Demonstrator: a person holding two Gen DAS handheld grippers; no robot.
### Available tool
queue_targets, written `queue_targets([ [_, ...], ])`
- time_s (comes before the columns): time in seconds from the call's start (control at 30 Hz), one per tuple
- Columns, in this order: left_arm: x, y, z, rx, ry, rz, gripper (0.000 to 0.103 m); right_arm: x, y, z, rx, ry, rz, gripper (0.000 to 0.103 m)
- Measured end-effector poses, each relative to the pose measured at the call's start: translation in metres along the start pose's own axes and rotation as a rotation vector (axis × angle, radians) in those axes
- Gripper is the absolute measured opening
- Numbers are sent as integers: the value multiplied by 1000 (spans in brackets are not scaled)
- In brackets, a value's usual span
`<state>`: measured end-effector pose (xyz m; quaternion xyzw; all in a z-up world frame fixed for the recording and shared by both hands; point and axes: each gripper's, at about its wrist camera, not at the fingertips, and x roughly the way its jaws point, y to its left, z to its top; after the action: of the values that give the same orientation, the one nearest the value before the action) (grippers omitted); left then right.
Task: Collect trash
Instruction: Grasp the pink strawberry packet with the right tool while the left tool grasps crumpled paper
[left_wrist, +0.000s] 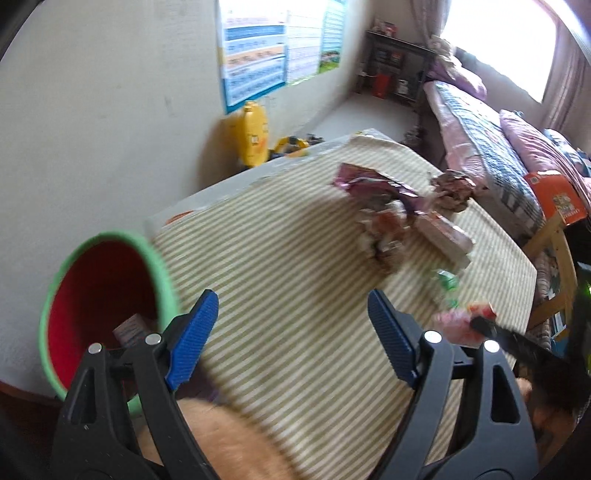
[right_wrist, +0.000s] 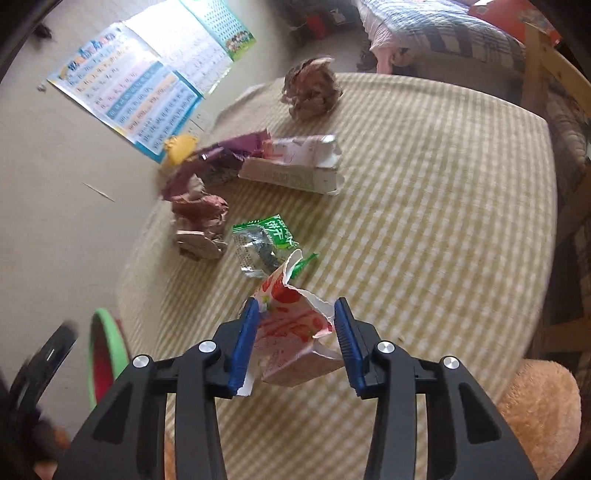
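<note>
The right gripper (right_wrist: 295, 339) holds a torn red-and-white carton (right_wrist: 291, 332) between its blue pads, low over the striped tablecloth (right_wrist: 424, 221); its print is not readable. Just beyond lies a green snack wrapper (right_wrist: 264, 242) with white characters, too small to read. Farther off sit a crumpled brown paper (right_wrist: 201, 225), a flattened white box (right_wrist: 295, 168) against a purple wrapper (right_wrist: 221, 157), and a paper ball (right_wrist: 312, 92). The left gripper (left_wrist: 291, 332) stands wide with nothing between its pads, beside a green-rimmed red bin (left_wrist: 99, 295) already holding a scrap; the right wrist view shows only the bin's edge. A wall poster (left_wrist: 255, 48) carries blurred print.
</note>
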<state>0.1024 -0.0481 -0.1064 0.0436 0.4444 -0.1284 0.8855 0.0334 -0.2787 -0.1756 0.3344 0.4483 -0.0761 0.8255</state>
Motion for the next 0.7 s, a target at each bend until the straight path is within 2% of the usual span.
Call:
queue_targets([
  [0.17,46,-41,24,35,36,-41,80,-24,-8,-11,-41,-40,8,41],
  [0.33,98,-73,42,52,95,-60,80,-23,0,-11,-87,-59,28,41],
  [0.57,150,-84,47,17,212,-39,80,-21,0,-8,-108,-64,45,41],
  [0.63,156,-83,45,12,240,-46,70,-21,1,-8,-120,-68,34,41],
  [0.7,159,-83,42,15,258,-58,49,-22,2,-7,-134,-77,26,42],
])
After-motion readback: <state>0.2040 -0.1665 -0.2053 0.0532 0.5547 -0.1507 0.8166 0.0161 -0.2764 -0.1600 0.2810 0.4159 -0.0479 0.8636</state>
